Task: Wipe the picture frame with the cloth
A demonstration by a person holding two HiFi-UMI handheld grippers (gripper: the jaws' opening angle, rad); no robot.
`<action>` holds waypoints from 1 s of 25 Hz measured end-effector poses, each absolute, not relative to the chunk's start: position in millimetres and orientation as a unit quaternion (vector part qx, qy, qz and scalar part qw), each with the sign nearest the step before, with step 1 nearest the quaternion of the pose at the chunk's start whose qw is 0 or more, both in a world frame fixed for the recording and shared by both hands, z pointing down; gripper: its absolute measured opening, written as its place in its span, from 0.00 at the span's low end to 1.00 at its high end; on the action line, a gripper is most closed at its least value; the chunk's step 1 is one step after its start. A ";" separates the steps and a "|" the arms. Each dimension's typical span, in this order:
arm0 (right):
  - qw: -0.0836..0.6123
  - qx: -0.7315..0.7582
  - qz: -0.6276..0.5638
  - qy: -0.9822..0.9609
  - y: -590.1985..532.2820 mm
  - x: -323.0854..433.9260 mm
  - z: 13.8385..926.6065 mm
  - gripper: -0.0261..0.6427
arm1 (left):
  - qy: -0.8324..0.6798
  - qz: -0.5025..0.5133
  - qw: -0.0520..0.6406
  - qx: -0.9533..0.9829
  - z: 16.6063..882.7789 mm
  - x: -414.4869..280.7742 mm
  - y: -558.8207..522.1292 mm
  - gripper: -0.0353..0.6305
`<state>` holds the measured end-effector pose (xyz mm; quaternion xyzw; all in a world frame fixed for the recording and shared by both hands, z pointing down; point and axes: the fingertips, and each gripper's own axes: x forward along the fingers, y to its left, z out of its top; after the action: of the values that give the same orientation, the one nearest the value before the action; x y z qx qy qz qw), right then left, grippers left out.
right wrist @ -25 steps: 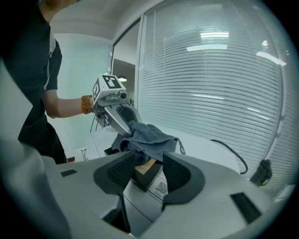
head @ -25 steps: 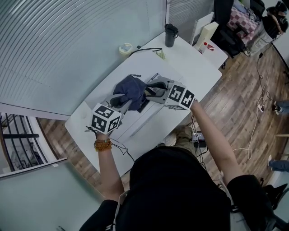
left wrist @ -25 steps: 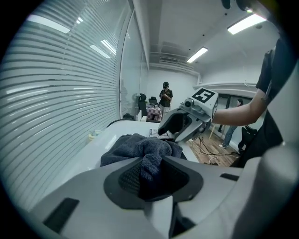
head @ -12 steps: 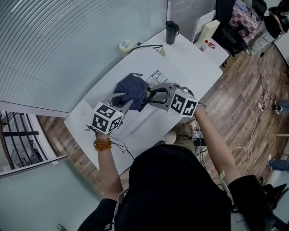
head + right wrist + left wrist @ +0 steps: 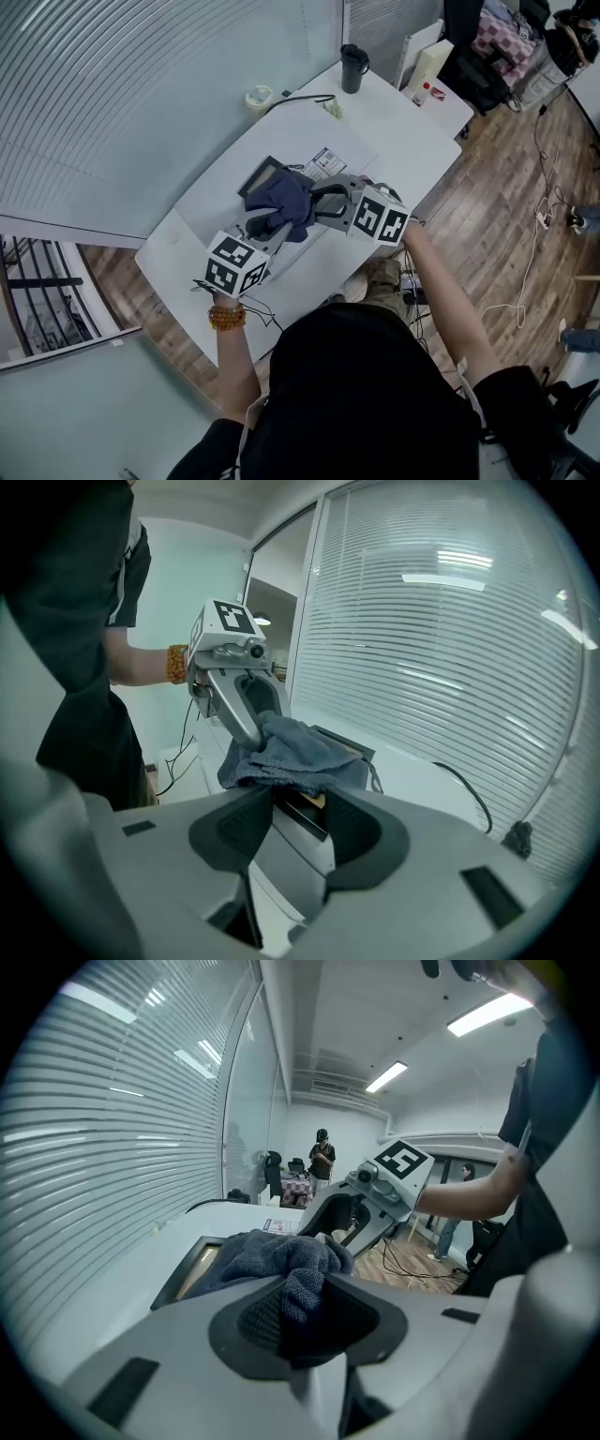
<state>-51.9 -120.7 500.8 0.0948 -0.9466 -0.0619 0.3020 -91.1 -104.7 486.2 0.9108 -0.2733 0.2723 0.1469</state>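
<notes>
A dark picture frame [image 5: 263, 174] lies flat on the white table [image 5: 394, 131], its far corner bare and the rest under a blue-grey cloth [image 5: 281, 200]. My left gripper [image 5: 256, 225] is shut on a fold of the cloth [image 5: 272, 1255], which bunches between its jaws and drapes over the frame [image 5: 192, 1277]. My right gripper [image 5: 315, 200] comes in from the right. In the right gripper view the frame's near edge [image 5: 302, 810] sits between its jaws, which hold it, with the cloth [image 5: 300, 747] heaped just beyond.
A black cup [image 5: 354, 67], a tape roll [image 5: 259, 97] and a black cable [image 5: 305, 99] sit at the table's far end. A printed paper [image 5: 324, 161] lies beside the frame. Cartons [image 5: 429, 66] stand at the far right. People stand far off [image 5: 322, 1152].
My left gripper has drawn the cloth back toward me, uncovering the frame's far corner. The right gripper shifted slightly right early on, then stayed in place.
</notes>
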 end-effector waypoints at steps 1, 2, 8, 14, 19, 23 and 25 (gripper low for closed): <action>0.300 0.090 -0.070 -0.947 -118.1 -51.2 499.0 0.28 | -0.278 0.277 0.134 0.910 485.3 -90.5 -104.6 0.20; 0.295 0.084 -0.080 -0.949 -114.6 -50.9 494.9 0.29 | -0.284 0.281 0.119 0.909 483.4 -90.0 -104.6 0.21; 0.289 0.031 -0.148 -0.945 -93.2 -79.6 474.3 0.44 | -0.274 0.236 0.114 0.925 462.6 -78.0 -100.6 0.21; 0.291 0.076 -0.134 -0.944 -101.4 -79.3 483.8 0.26 | -0.255 0.219 0.087 0.938 449.1 -77.0 -99.2 0.38; 0.316 0.173 -0.087 -0.929 -133.2 -39.3 482.6 0.24 | -0.334 0.230 0.077 0.911 450.0 -134.5 -141.0 0.42; 0.351 0.184 -0.091 -0.914 -143.9 -37.5 489.1 0.24 | -0.362 0.308 0.085 0.876 481.1 -155.1 -173.5 0.29; 0.377 0.177 -0.116 -0.901 -142.2 -40.4 490.3 0.23 | -0.348 0.350 0.090 0.865 492.8 -150.0 -176.9 0.30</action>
<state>-40.4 -142.2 490.3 0.1774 -0.9014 -0.1162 0.3774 -150.0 -176.9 492.8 0.8652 -0.3482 0.3495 0.0898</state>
